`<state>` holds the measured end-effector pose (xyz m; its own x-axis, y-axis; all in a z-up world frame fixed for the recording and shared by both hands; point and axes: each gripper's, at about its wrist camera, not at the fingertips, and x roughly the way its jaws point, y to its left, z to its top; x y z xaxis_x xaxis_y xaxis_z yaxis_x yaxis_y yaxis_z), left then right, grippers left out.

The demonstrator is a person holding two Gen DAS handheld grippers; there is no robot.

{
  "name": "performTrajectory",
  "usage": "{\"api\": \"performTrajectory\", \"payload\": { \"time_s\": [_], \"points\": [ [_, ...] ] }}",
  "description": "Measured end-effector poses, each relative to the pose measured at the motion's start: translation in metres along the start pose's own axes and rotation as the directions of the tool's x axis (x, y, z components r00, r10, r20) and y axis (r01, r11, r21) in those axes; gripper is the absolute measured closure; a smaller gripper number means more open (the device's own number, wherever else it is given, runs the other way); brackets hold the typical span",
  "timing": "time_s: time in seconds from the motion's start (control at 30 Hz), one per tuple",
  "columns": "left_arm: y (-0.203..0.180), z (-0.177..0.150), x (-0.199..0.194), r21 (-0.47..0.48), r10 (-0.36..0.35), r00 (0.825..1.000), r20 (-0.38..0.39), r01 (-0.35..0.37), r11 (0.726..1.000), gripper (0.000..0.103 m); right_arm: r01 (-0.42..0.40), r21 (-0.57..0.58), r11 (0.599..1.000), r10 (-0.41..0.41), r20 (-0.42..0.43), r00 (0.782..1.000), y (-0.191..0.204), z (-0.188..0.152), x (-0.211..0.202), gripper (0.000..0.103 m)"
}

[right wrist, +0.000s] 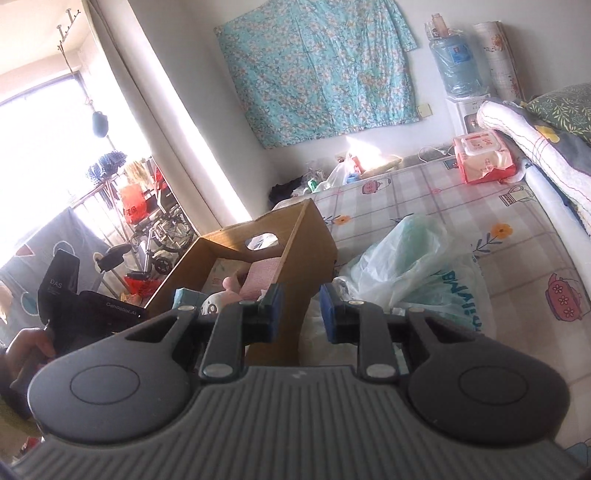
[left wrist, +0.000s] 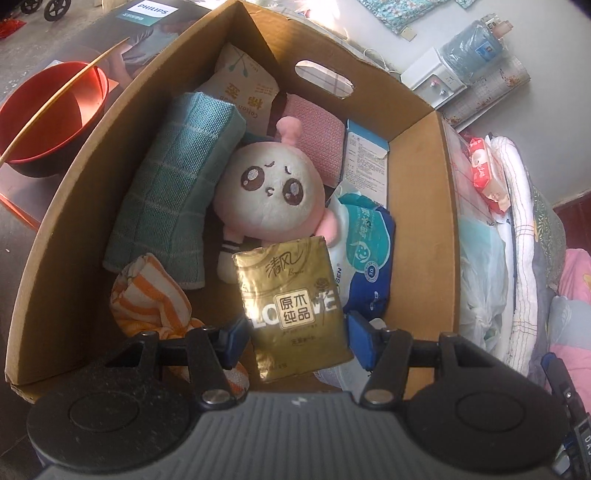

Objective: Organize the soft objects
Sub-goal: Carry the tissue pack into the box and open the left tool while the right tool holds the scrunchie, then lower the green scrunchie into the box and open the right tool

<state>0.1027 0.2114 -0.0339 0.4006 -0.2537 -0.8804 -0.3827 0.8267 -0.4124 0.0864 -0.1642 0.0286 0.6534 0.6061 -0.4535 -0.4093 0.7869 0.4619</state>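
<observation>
My left gripper [left wrist: 295, 339] is shut on a gold tissue pack [left wrist: 295, 295], its blue pads pressing the pack's two sides. It hangs tilted over the open cardboard box [left wrist: 417, 206]. In the box lie a pink-and-white plush doll [left wrist: 269, 192], a folded teal towel [left wrist: 173, 184], an orange-striped cloth [left wrist: 147, 291], a blue wipes pack [left wrist: 365, 251], a pink cloth [left wrist: 317, 136] and a cotton pad pack [left wrist: 243, 85]. My right gripper [right wrist: 301, 314] is shut with nothing in it, only a narrow gap between the pads, raised beside the box [right wrist: 310, 243].
A red bowl [left wrist: 51, 110] and a Philips carton [left wrist: 147, 22] sit left of the box. On the bed sheet lie a pale plastic bag [right wrist: 406, 258] and a red wipes pack [right wrist: 484, 158]. Folded quilts [right wrist: 535, 147] are piled on the right. A hand [right wrist: 29, 343] holds the other gripper.
</observation>
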Motion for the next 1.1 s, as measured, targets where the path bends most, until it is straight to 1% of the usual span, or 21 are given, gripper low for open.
{"api": "performTrajectory", "payload": {
  "time_s": [0.1,0.17,0.33,0.4,0.47,0.53,0.67,0.73,0.77,0.83,0.9,0.93,0.97,1.07,1.1],
  "points": [
    [0.007,0.004,0.014,-0.011,0.001,1.000,-0.018,-0.002,1.000,0.045,0.005,-0.015,1.000,-0.005,-0.018,1.000,0.016,-0.002,0.007,0.081],
    [0.009,0.008,0.024,-0.014,0.012,0.999,-0.030,-0.013,1.000,0.045,0.019,-0.019,1.000,-0.019,-0.026,0.999,0.019,-0.001,0.009,0.081],
    [0.012,0.014,0.040,-0.006,0.046,0.998,-0.042,-0.046,0.999,0.045,0.064,0.015,0.998,-0.063,-0.033,0.997,0.005,0.002,0.010,0.081],
    [0.013,0.015,0.044,-0.016,0.056,0.997,-0.052,-0.057,0.998,0.045,0.077,0.032,0.997,-0.075,-0.040,0.996,-0.001,0.001,0.010,0.081],
    [0.013,0.017,0.046,-0.027,0.061,0.997,-0.057,-0.062,0.998,0.040,0.085,0.040,0.996,-0.083,-0.050,0.995,-0.005,-0.001,0.012,0.080],
    [0.013,0.017,0.044,-0.038,0.058,0.997,-0.053,-0.060,0.997,0.028,0.088,0.041,0.995,-0.085,-0.059,0.995,-0.008,-0.001,0.013,0.079],
    [0.011,0.018,0.032,-0.042,0.041,0.999,-0.007,-0.041,0.998,0.023,0.081,0.028,0.996,-0.078,-0.087,0.993,-0.012,-0.003,0.014,0.079],
    [0.011,0.017,0.025,-0.040,0.018,1.000,0.007,-0.018,0.999,0.021,0.071,0.006,0.997,-0.069,-0.120,0.990,-0.014,-0.005,0.015,0.079],
    [0.011,0.016,0.022,-0.032,0.005,1.000,0.010,-0.005,0.999,0.021,0.066,-0.006,0.998,-0.066,-0.139,0.988,-0.014,-0.008,0.014,0.079],
    [0.010,0.013,0.017,-0.021,-0.011,1.000,0.010,0.012,1.000,0.020,0.053,-0.030,0.998,-0.058,-0.188,0.981,-0.014,-0.014,0.016,0.073],
    [0.012,0.008,0.010,-0.006,-0.023,1.000,0.000,0.023,1.000,0.020,0.046,-0.053,0.998,-0.058,-0.242,0.968,-0.014,-0.024,0.021,0.069],
    [0.013,0.006,0.010,0.001,-0.024,1.000,-0.013,0.024,1.000,0.020,0.047,-0.060,0.997,-0.061,-0.264,0.963,-0.015,-0.027,0.024,0.065],
    [0.013,0.004,0.011,0.006,-0.021,0.999,-0.036,0.022,1.000,0.020,0.053,-0.065,0.996,-0.070,-0.287,0.955,-0.016,-0.033,0.028,0.064],
    [0.020,-0.001,0.020,-0.016,-0.026,0.993,-0.113,0.024,1.000,0.020,0.048,-0.064,0.997,-0.067,-0.333,0.941,-0.019,-0.045,0.038,0.062],
    [0.023,-0.002,0.022,-0.025,-0.033,0.991,-0.127,0.030,0.999,0.021,0.041,-0.061,0.997,-0.060,-0.350,0.935,-0.020,-0.050,0.042,0.062]
  ]
}}
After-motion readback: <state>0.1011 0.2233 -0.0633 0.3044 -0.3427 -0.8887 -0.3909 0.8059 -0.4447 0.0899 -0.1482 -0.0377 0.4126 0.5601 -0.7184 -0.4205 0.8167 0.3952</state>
